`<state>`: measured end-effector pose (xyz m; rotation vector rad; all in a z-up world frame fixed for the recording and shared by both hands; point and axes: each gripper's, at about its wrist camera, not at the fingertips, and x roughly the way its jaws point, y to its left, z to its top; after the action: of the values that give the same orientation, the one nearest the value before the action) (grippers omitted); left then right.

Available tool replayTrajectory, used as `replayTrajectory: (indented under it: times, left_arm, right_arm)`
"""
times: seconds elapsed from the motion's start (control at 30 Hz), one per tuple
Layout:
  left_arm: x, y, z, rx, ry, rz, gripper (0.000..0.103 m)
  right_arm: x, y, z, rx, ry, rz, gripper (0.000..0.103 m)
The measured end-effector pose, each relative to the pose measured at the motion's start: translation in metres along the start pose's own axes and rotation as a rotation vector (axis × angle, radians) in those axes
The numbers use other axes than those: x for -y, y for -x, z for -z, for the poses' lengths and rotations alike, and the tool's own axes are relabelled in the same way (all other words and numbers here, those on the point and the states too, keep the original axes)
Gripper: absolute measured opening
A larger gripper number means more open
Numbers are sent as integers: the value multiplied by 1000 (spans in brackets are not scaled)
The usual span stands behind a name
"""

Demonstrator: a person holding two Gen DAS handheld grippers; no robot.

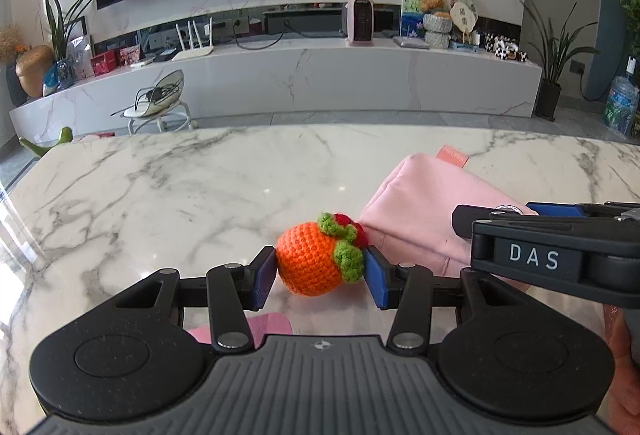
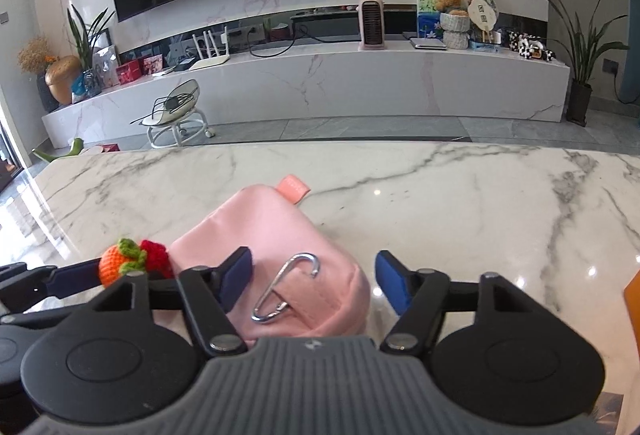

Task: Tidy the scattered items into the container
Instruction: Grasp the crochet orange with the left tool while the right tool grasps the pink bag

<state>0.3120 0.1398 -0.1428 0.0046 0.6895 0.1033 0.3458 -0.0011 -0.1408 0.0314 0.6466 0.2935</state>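
Low in the left wrist view's centre, the left gripper (image 1: 320, 271) pinches the crochet fruit (image 1: 316, 261) just beside the pink pouch (image 1: 420, 211). The right gripper (image 2: 314, 281) hangs spread over the pouch and its carabiner (image 2: 286, 289). I'd say the soft yarn could squirm free if the pouch mouth isn't held open.

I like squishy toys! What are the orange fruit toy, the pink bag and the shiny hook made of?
Orange fruit toy: crocheted yarn, matte; stitch rows show. Pink bag: soft matte fabric, probably cotton; it creases. Shiny hook: polished metal, likely steel; mirror glints.
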Motion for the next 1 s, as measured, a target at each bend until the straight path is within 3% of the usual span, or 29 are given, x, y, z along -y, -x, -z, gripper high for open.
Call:
replayTrajectory:
  times: [0.17, 0.3, 0.67, 1.0]
  left_arm:
    - [1, 4, 1, -25, 24, 9, 54]
    - [5, 14, -1, -24, 20, 13, 54]
    - [18, 78, -4, 8, 9, 40, 54]
    - [35, 157, -18, 113, -10, 98, 52]
  right_arm:
    - [-1, 7, 5, -9, 29, 21, 47]
    - [0, 21, 8, -15, 42, 15, 41]
    - [4, 100, 13, 39, 55, 41, 33]
    - [2, 183, 6, 115, 49, 33, 32]
